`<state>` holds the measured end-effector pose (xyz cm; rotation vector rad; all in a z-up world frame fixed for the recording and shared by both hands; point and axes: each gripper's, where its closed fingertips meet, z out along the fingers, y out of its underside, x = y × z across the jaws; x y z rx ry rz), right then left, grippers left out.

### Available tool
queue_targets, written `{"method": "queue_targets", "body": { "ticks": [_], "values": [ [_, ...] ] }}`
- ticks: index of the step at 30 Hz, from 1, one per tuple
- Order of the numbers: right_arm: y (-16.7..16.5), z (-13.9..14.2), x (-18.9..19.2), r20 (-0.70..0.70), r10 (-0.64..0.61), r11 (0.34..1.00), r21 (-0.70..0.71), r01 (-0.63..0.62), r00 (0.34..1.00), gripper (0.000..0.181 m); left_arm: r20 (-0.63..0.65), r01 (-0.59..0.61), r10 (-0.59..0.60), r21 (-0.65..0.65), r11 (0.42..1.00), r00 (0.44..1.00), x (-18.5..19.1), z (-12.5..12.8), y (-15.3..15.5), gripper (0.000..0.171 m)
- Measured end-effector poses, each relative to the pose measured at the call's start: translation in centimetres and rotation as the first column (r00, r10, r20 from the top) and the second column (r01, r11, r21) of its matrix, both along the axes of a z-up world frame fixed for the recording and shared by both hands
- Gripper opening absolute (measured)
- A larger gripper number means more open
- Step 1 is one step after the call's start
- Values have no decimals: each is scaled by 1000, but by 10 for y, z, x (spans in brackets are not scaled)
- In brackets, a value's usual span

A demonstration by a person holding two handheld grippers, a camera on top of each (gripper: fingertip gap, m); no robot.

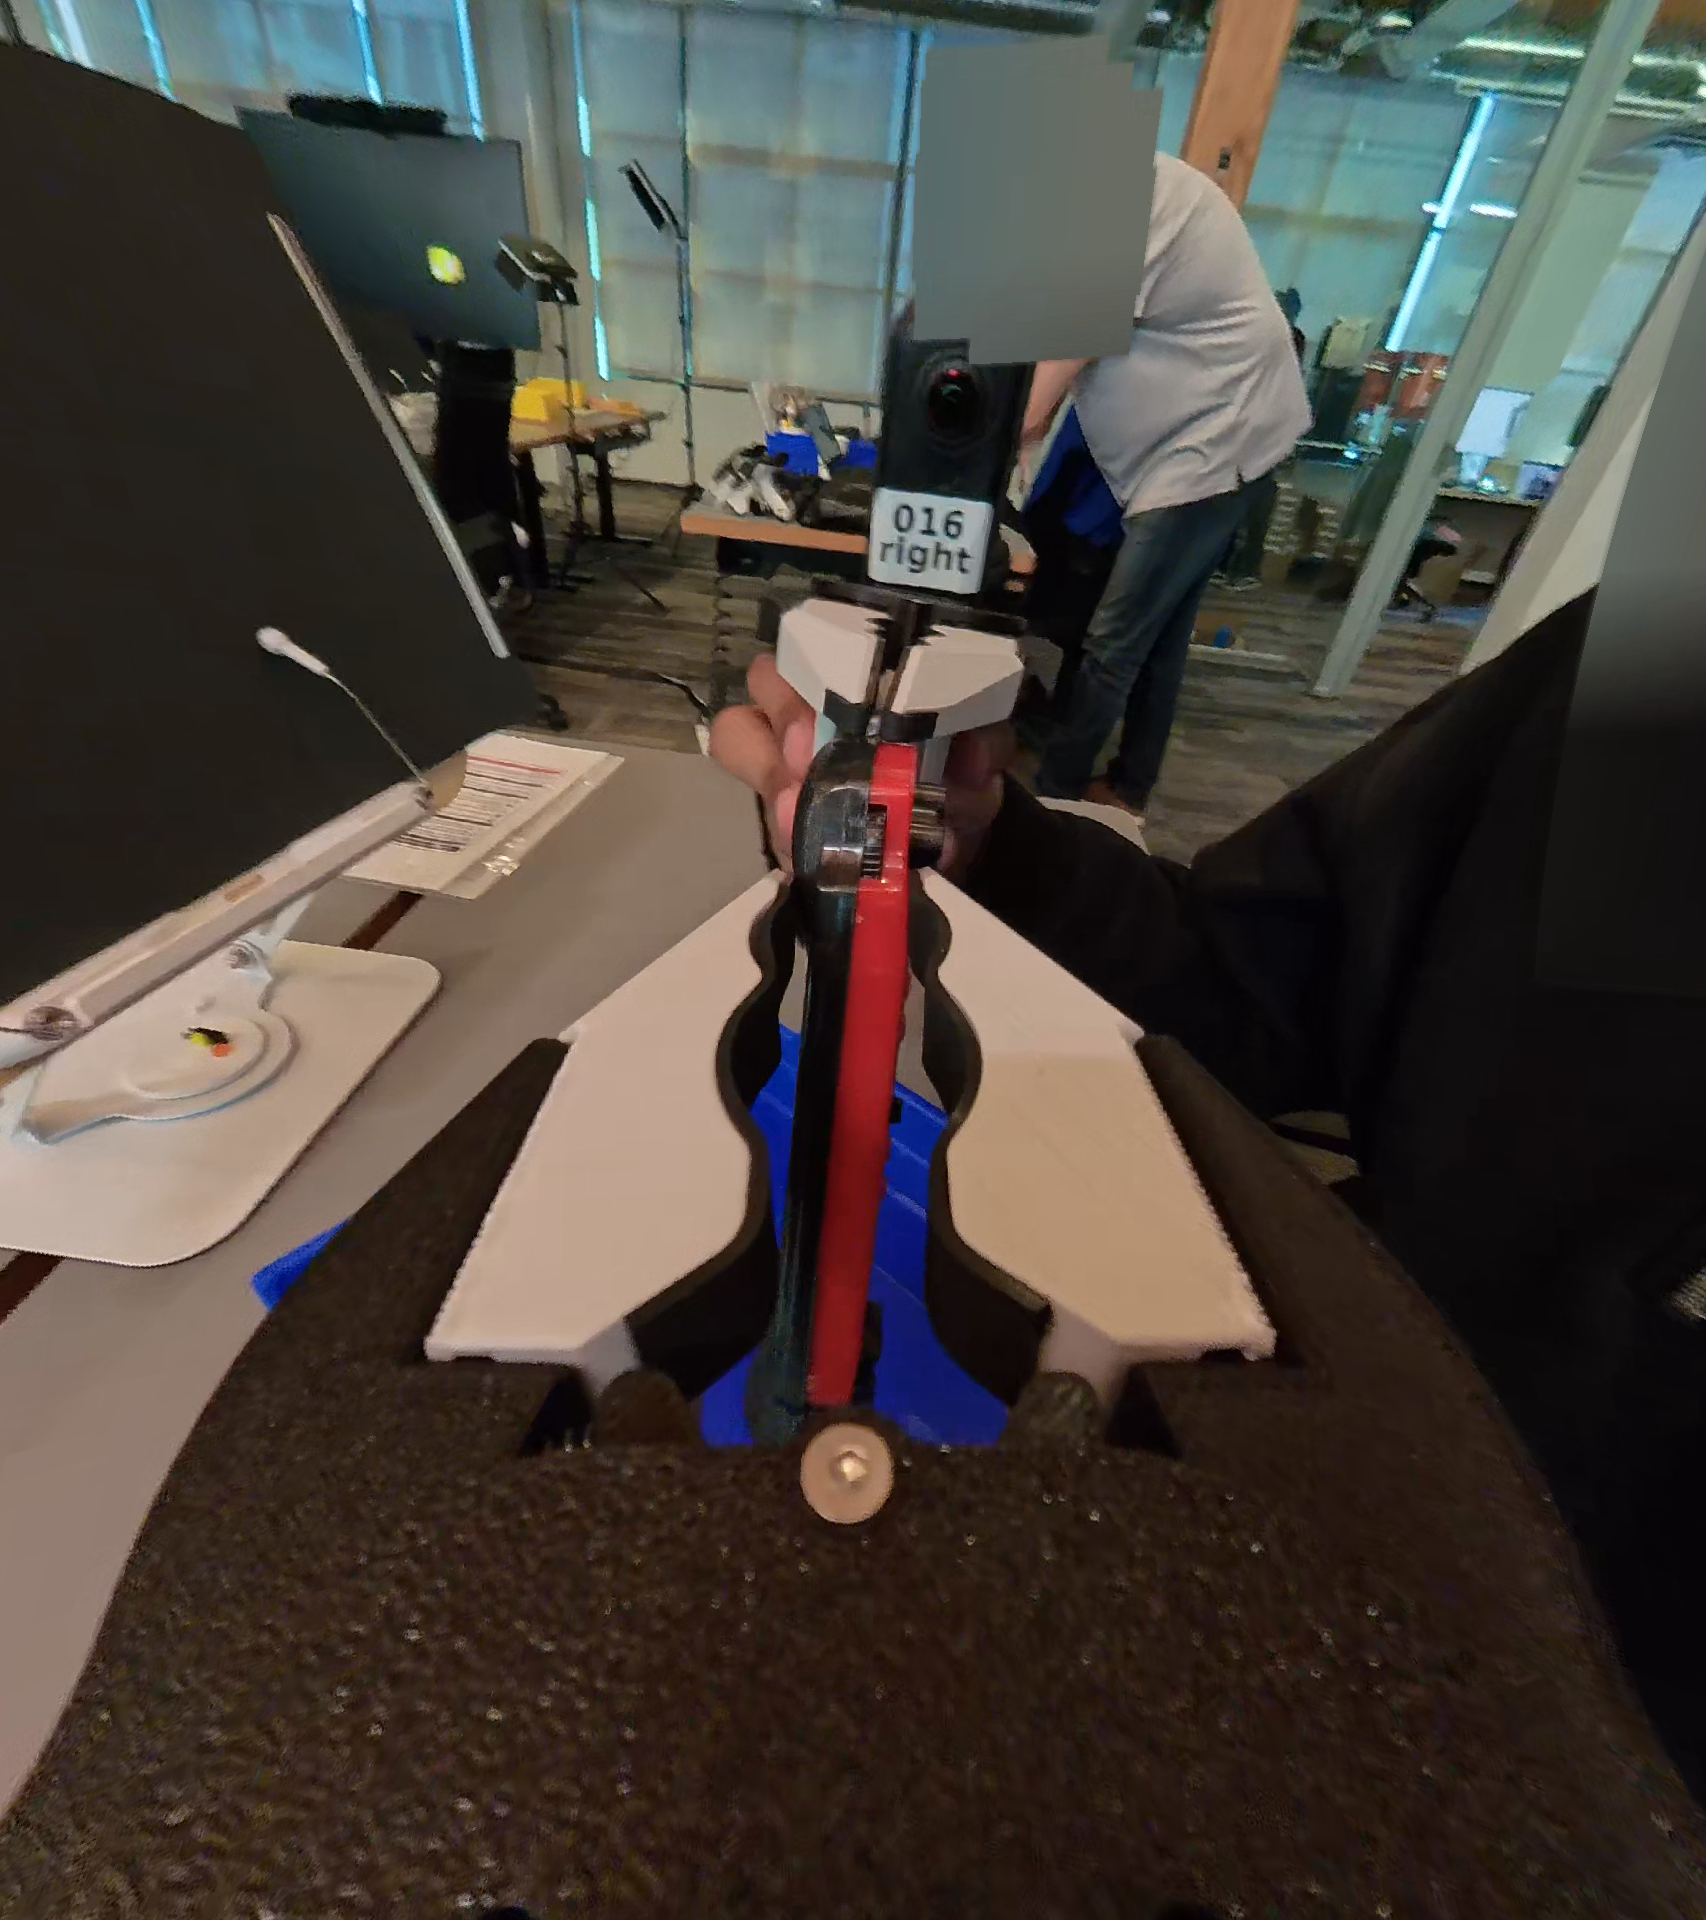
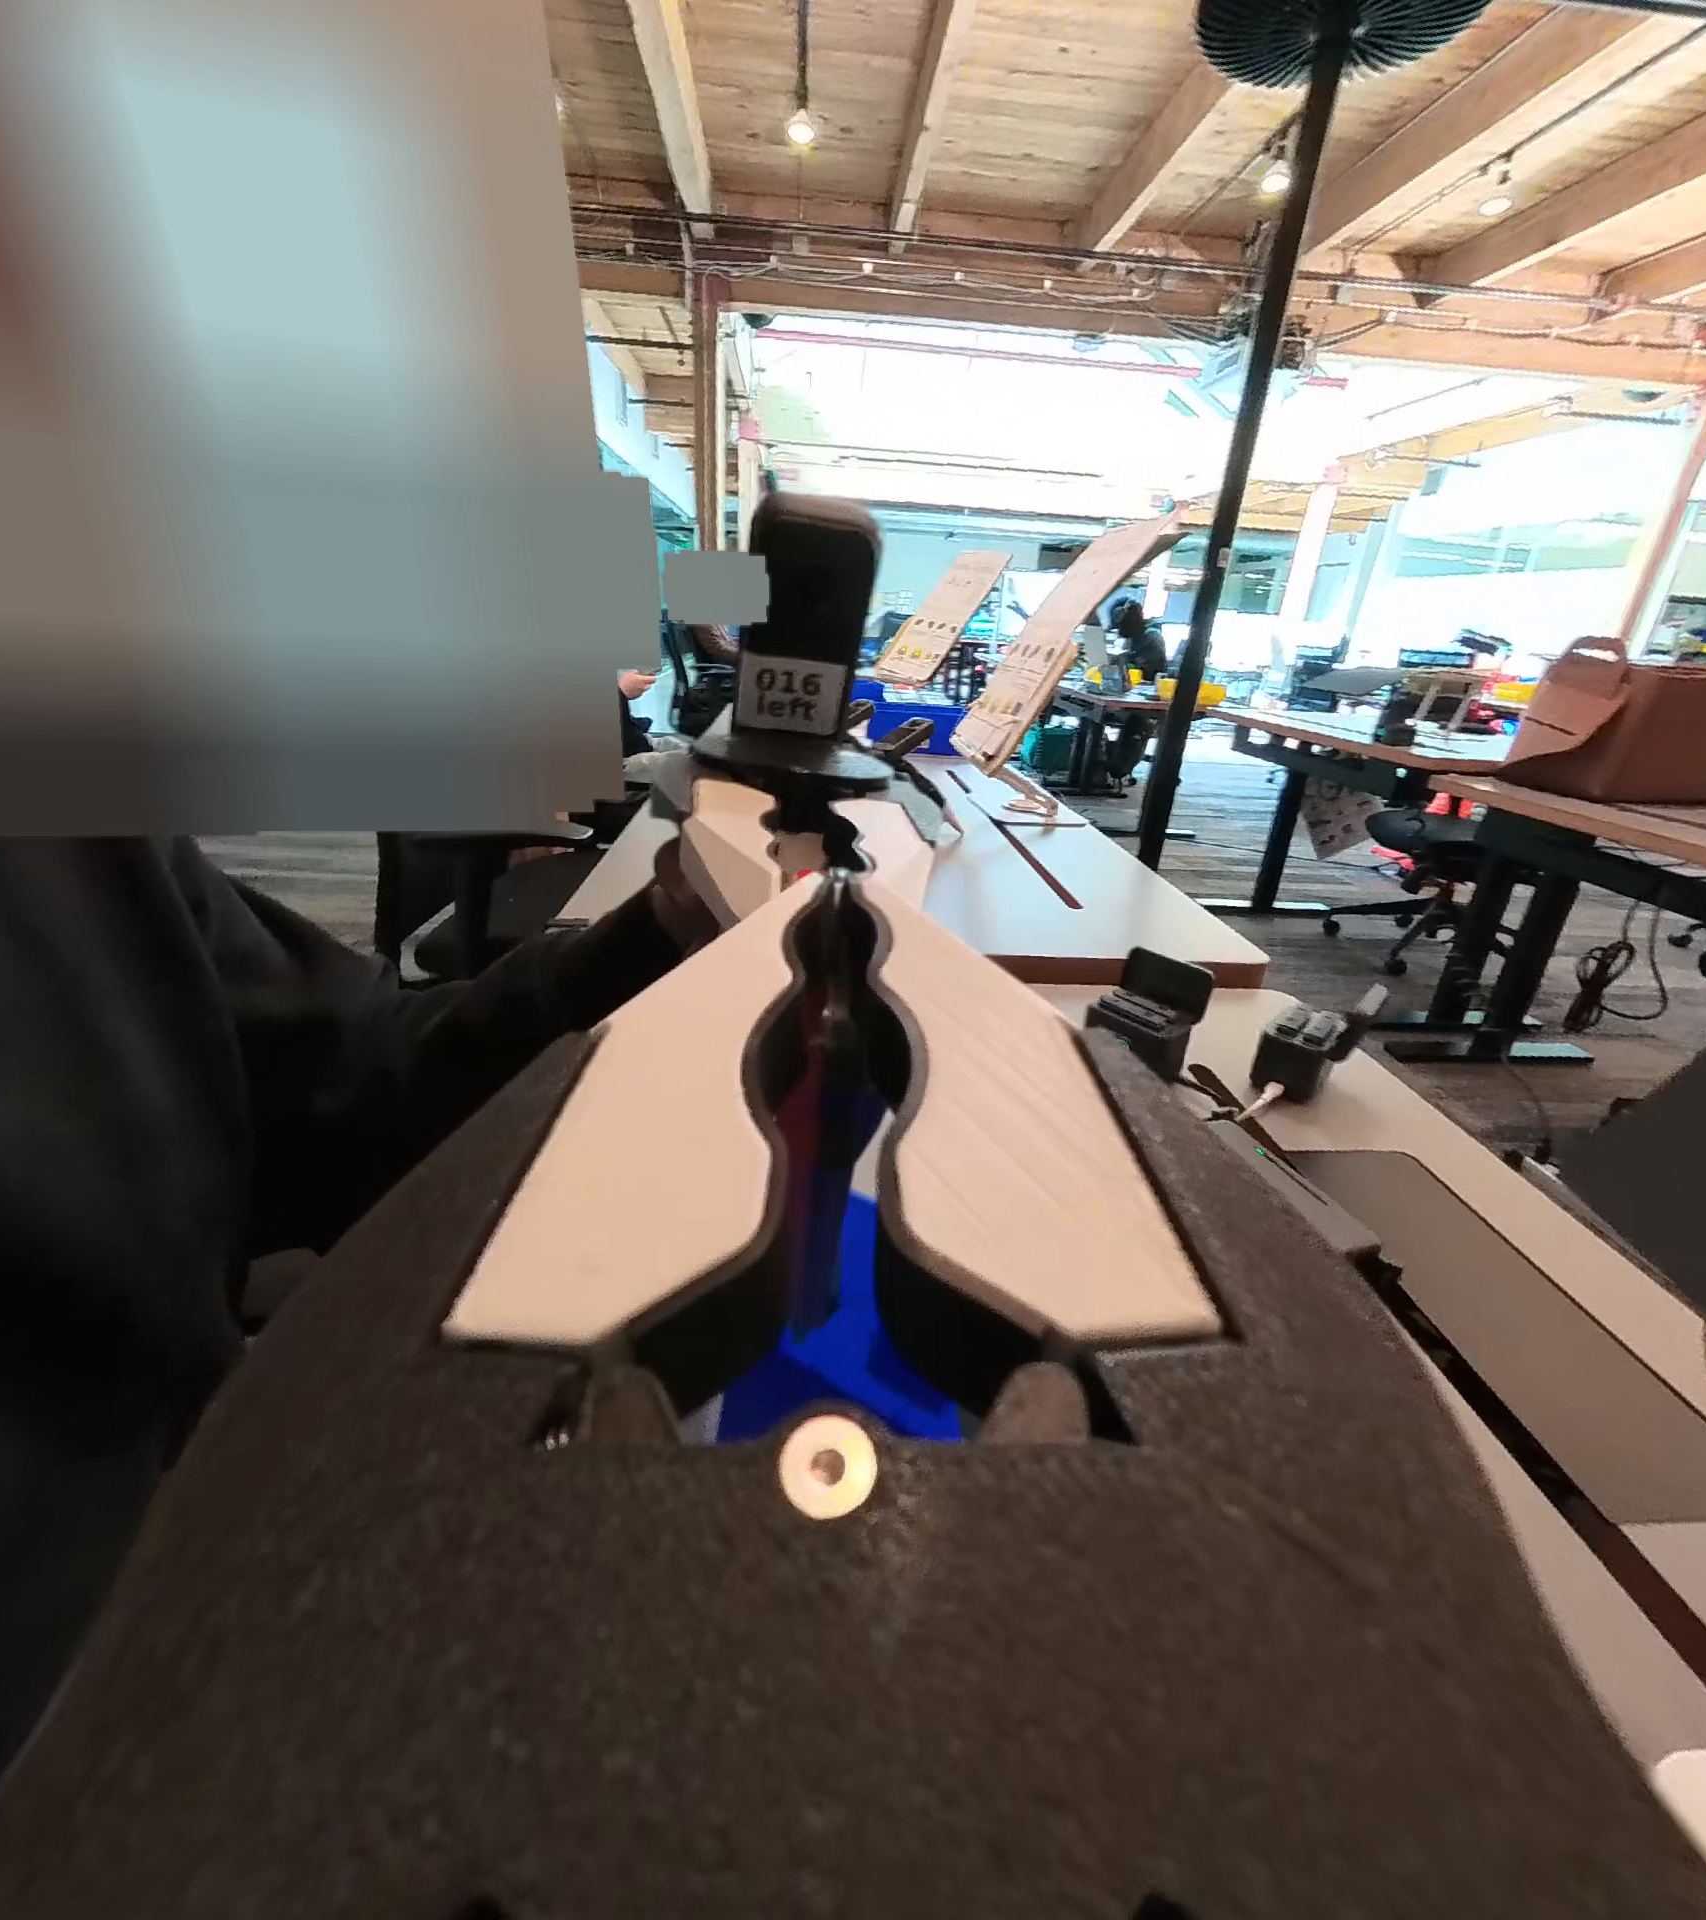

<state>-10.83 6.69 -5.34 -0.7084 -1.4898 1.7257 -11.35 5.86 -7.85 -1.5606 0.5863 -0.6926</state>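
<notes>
My left gripper is shut on a red-and-black hand tool that runs forward between its white fingers; the tool's metal head sticks out past the tips. My right gripper faces it head-on, held by a hand, its fingers closed at the tool's far end. In the right wrist view my right gripper is closed around the same thin tool, blurred red and dark, and the left gripper sits just beyond. A blue bin lies below both and also shows in the right wrist view.
A grey table carries a white stand base, a black panel and a printed sheet. A person stands behind. In the right wrist view black charger boxes, a dark flat device and a black pole are to the right. Less than 4 cm separates the two grippers' tips.
</notes>
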Motion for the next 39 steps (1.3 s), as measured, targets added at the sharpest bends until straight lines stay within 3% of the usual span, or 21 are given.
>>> {"method": "queue_targets", "body": {
  "ticks": [4, 8, 12, 15, 19, 22, 24, 26, 29, 33, 36, 39],
  "values": [
    [20, -4, -17, 56, -166, 985, -27, 168, 985, 1, 4, -223, 225, 140, 965, 974, -23, 13, 15, 39],
    [48, -14, -29, 136, -318, 940, -82, 330, 938, 1, -79, -461, 467, 87, 883, 880, -38, -1, 30, 44],
    [46, -32, -33, 206, -348, 927, -69, 369, 914, 1, -173, -676, 676, 70, 734, 716, -37, -44, 36, 44],
    [27, -61, -33, 248, -380, 924, 73, 374, 891, 1, -220, -731, 722, 52, 681, 656, -22, -76, 28, 47],
    [10, -94, -23, 298, -402, 906, 264, 330, 866, 1, -249, -734, 700, -74, 676, 670, -18, -107, -6, 48],
    [0, -113, -19, 343, -393, 888, 384, 255, 853, 1, -272, -770, 722, -170, 615, 637, -36, -128, -32, 47],
    [-3, -120, -17, 368, -382, 885, 409, 221, 848, 1, -224, -741, 707, -246, 625, 671, -35, -134, -41, 48],
    [-5, -116, -17, 384, -345, 914, 343, 215, 857, 1, -122, -691, 693, -311, 653, 710, -28, -134, -45, 48],
    [-3, -96, -11, 386, -238, 971, 115, 210, 891, 1, 31, -593, 634, -319, 739, 773, -11, -124, -46, 48],
    [-6, -75, -1, 348, -110, 977, -135, 166, 931, 1, -23, -655, 668, -227, 721, 744, -12, -114, -37, 47],
    [-19, -76, 4, 317, -99, 982, -123, 144, 943, 1, -96, -652, 646, -157, 742, 758, 1, -109, -28, 47],
    [-23, -86, 6, 319, -134, 985, -62, 162, 938, 2, 22, -534, 549, -206, 820, 835, 22, -104, -26, 61]
  ]
}}
